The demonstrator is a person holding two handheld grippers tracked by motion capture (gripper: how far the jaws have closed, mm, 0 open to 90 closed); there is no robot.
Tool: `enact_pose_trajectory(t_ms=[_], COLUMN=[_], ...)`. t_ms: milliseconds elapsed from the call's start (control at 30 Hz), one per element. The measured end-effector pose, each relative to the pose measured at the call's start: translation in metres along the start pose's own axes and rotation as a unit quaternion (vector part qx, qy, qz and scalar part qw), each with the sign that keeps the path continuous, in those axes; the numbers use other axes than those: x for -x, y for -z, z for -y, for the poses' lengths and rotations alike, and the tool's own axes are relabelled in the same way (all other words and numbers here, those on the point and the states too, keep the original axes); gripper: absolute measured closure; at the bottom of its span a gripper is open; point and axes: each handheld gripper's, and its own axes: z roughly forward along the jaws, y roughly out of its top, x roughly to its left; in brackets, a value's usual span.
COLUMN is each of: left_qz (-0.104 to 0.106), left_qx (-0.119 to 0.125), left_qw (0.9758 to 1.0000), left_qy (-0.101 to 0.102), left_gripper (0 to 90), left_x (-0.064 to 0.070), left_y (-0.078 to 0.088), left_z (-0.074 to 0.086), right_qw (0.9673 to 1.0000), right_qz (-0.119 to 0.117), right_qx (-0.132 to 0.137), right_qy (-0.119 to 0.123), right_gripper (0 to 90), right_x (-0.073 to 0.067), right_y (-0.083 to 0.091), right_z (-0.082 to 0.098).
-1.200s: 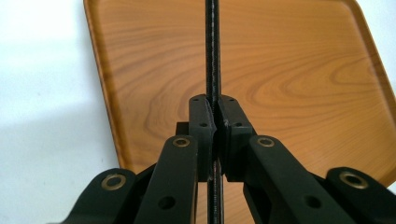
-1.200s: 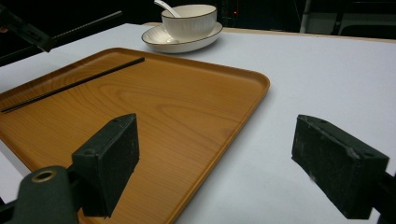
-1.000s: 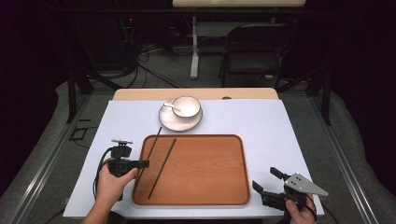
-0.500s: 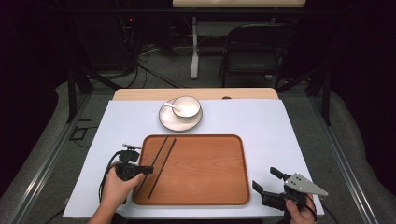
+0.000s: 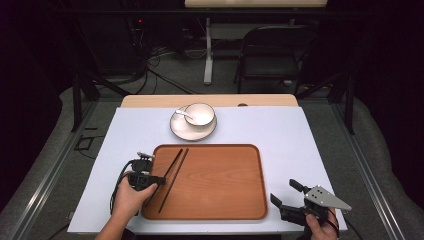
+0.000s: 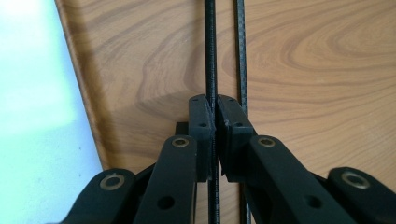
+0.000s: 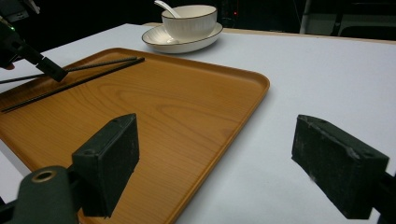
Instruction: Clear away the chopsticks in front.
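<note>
Two thin black chopsticks lie side by side over the left part of a wooden tray [image 5: 215, 185]. My left gripper [image 5: 159, 180] reaches over the tray's left rim and is shut on the left chopstick [image 6: 210, 56], pinching it between the pads. The other chopstick [image 6: 240, 56] lies free on the tray just beside it. From the right gripper view, the left gripper [image 7: 49, 71] holds its chopstick [image 7: 100, 63] slightly raised at the gripped end. My right gripper [image 5: 287, 196] rests at the table's front right corner, open and with nothing in it [image 7: 224, 156].
A white bowl [image 5: 200, 114] with a spoon [image 5: 182, 114] stands on a saucer [image 5: 186, 131] beyond the tray's far edge. A white cover [image 5: 300, 145] spreads over the table. A dark chair [image 5: 272, 55] and cables sit on the floor behind.
My left gripper has come down and toward the near edge with its chopstick, which now sits beside the other one over the tray. The right gripper has stayed put.
</note>
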Motion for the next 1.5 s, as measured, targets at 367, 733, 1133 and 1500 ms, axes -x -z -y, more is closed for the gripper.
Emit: enact_pose_trajectory(t_ms=[367,733,1133,1500], left_qz=[-0.003,-0.002,0.019,0.049], left_qx=[0.003,0.010,0.062,0.192], left_qw=[1.0000,1.0000,0.9978,0.9783], left_qy=[0.001,0.001,-0.013,-0.061], left_gripper=[84.3,84.6,75.6,43.4], left_x=[-0.001,-0.001,-0.002,-0.012], left_y=[0.000,0.004,0.022,0.044], left_z=[0.000,0.001,0.008,0.036], right_qw=[1.0000,1.0000,1.0000,1.0000], right_qz=[0.000,0.000,0.001,0.002], right_qx=[0.000,0.000,0.001,0.000], right_qy=[-0.001,-0.002,-0.002,-0.002], right_gripper=[14.5,14.5,14.5,14.5], right_x=[0.000,0.000,0.000,-0.001], right_y=[0.000,0.000,0.000,0.000], right_z=[0.000,0.000,0.000,0.000])
